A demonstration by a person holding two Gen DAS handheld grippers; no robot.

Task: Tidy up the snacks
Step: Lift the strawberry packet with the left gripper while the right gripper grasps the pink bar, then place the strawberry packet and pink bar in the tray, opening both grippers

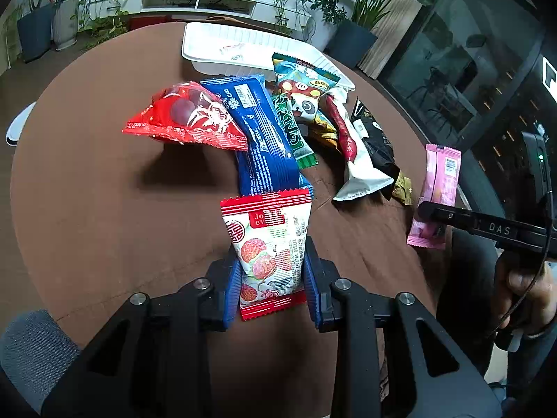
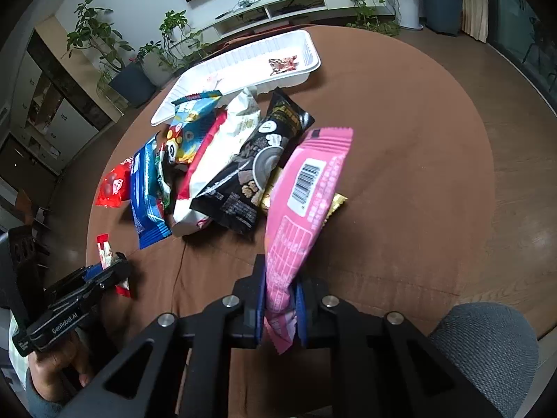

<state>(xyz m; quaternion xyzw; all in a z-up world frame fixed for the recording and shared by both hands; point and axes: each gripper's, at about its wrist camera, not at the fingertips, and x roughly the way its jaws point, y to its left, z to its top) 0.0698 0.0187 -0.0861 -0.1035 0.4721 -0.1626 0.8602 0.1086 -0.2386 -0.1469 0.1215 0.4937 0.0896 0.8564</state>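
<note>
My left gripper (image 1: 272, 261) is shut on the lower end of a red-and-white snack packet (image 1: 268, 240), which sticks up between its blue pads. The same gripper (image 2: 116, 273) and packet (image 2: 103, 248) show at the lower left of the right wrist view. My right gripper (image 2: 280, 287) is shut on a long pink packet (image 2: 306, 195), held above the brown table. From the left wrist view, that gripper (image 1: 431, 214) pinches the pink packet (image 1: 440, 181) at the right. A white tray (image 1: 188, 45) (image 2: 315, 64) at the table's far side holds a few small packets.
Loose snacks lie in a row before the tray: a red packet (image 1: 188, 118), a blue one (image 1: 264, 139), a panda-print one (image 1: 303, 87), a white-and-red one (image 1: 351, 153), a black one (image 2: 257, 163). A grey chair back (image 2: 487, 341) sits at the near edge. Potted plants stand beyond the table.
</note>
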